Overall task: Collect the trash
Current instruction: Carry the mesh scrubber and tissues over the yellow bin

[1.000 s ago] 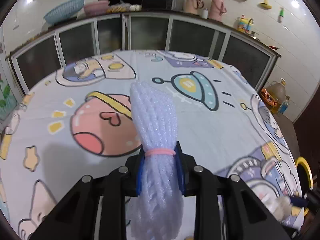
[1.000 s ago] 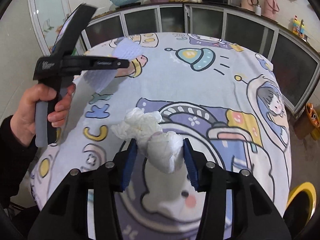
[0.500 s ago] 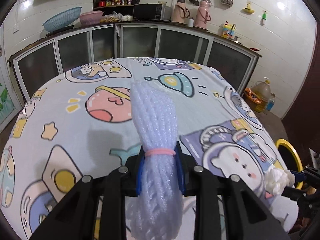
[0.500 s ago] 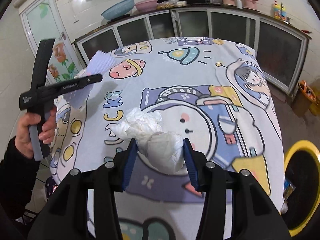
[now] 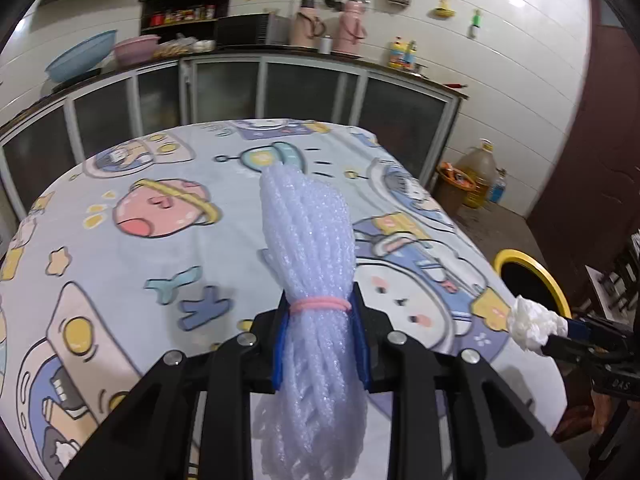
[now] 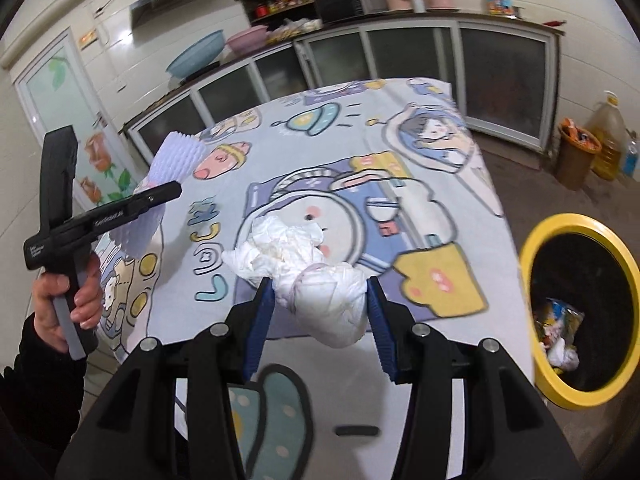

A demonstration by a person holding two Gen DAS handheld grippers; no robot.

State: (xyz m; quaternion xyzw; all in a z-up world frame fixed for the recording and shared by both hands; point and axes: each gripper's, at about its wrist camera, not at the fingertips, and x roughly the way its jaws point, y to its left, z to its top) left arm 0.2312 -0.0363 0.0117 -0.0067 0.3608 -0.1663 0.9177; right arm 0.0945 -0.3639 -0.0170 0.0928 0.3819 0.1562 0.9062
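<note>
My left gripper [image 5: 320,312] is shut on a bundle of pale foam netting [image 5: 308,240] tied with a pink rubber band, held above the table. It also shows in the right wrist view [image 6: 160,196] at the left, with the foam netting [image 6: 176,156] sticking out. My right gripper [image 6: 320,300] is shut on a crumpled white tissue wad [image 6: 312,272] above the table's near edge. The right gripper also shows in the left wrist view [image 5: 560,332] with the tissue [image 5: 532,324]. A black trash bin with a yellow rim [image 6: 536,368] stands on the floor to the right, with trash inside.
The table has a cartoon-print cloth [image 6: 340,152]. The bin also shows in the left wrist view [image 5: 520,258] beyond the table's right edge. An oil jug [image 6: 608,136] and a small orange bin [image 6: 576,156] stand by the cabinets [image 5: 280,88]. A dark door [image 5: 592,160] is at the right.
Both grippers have pulled back and lifted from the table while keeping their loads. The right gripper has swung right, so the yellow-rimmed bin now fills more of its view.
</note>
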